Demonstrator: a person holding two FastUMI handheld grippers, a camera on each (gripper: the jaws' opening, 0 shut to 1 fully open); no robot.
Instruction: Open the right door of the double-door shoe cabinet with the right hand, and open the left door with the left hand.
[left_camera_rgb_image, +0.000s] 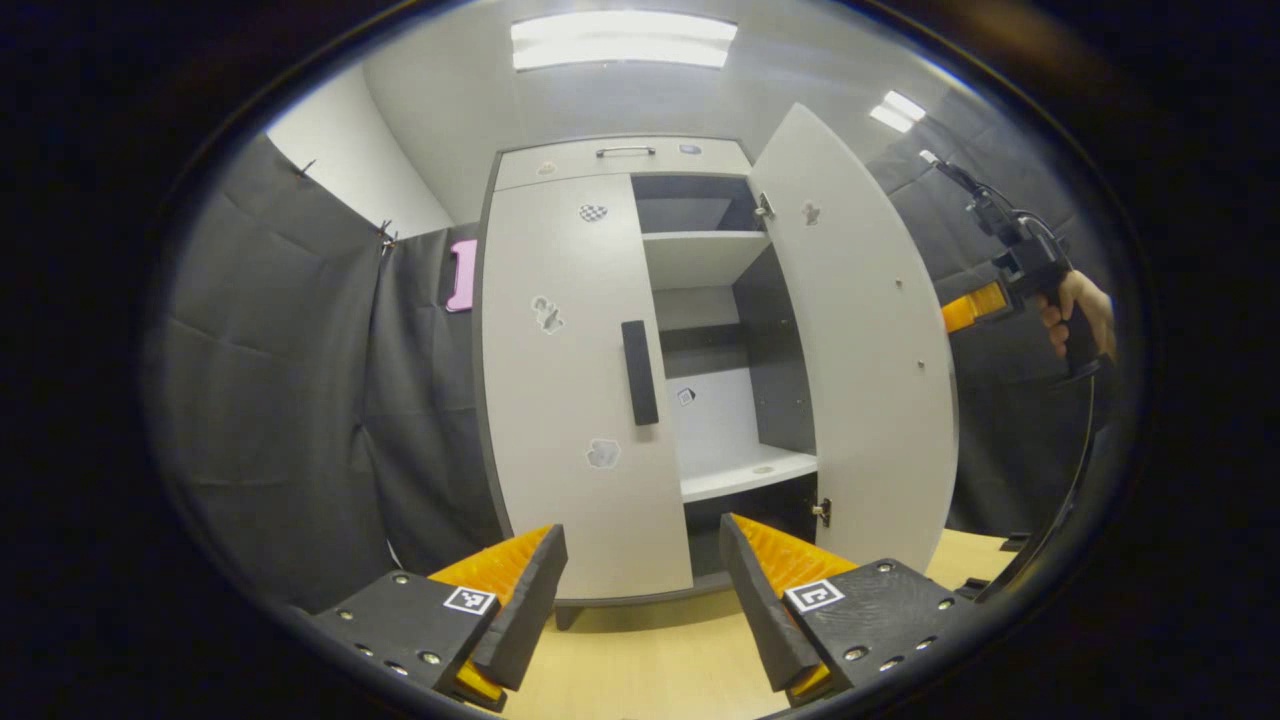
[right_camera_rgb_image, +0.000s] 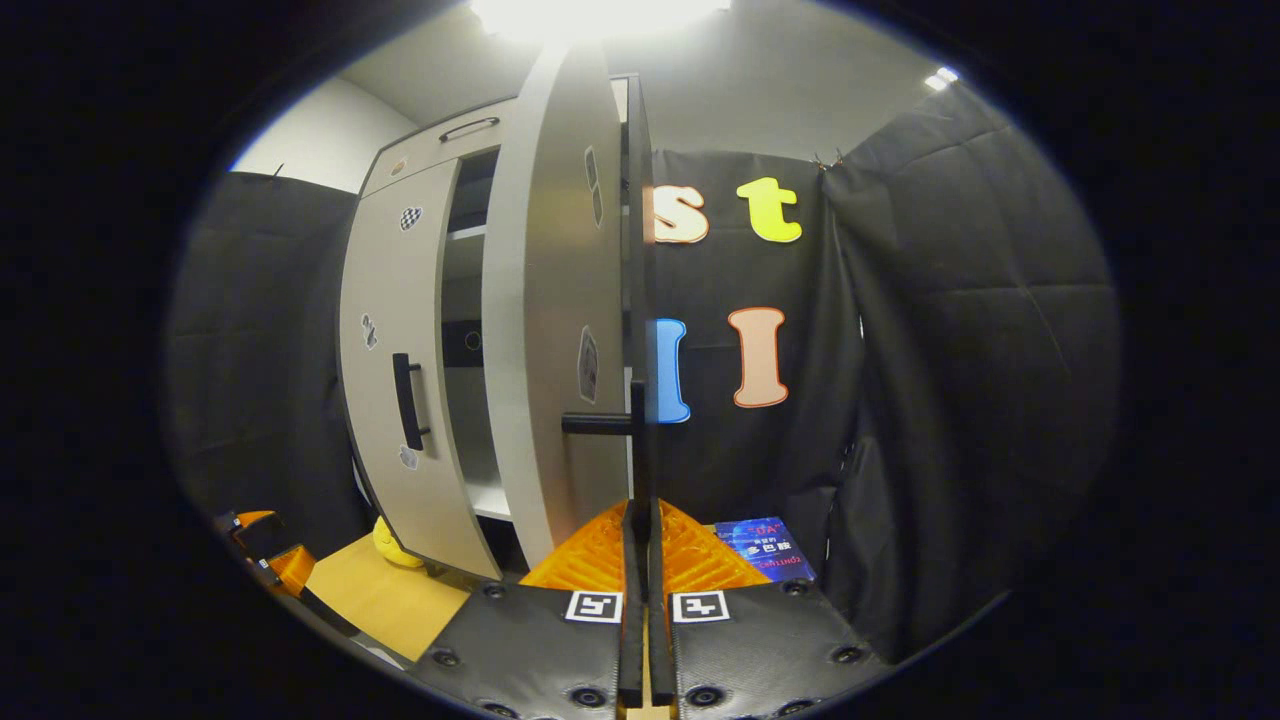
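The shoe cabinet (left_camera_rgb_image: 620, 160) stands straight ahead in the left gripper view. Its left door (left_camera_rgb_image: 560, 400) is closed, with a dark vertical handle (left_camera_rgb_image: 640, 372) on its right edge. The right door (left_camera_rgb_image: 860, 350) is swung wide open, showing the shelves (left_camera_rgb_image: 700, 255) inside. My left gripper (left_camera_rgb_image: 642, 535) is open and empty, low in front of the cabinet and apart from the left handle. My right gripper (right_camera_rgb_image: 640, 530) is shut on the right door's handle (right_camera_rgb_image: 637, 440), which I see edge-on. Past the open door's edge, the right gripper (left_camera_rgb_image: 975, 308) is held by a hand (left_camera_rgb_image: 1085, 310).
The cabinet stands on a light wooden surface (left_camera_rgb_image: 650, 660). A drawer with a metal handle (left_camera_rgb_image: 625, 151) tops it. Black cloth walls close in on both sides. A yellow object (right_camera_rgb_image: 390, 545) lies by the cabinet's foot, and a blue card (right_camera_rgb_image: 765, 548) behind the open door.
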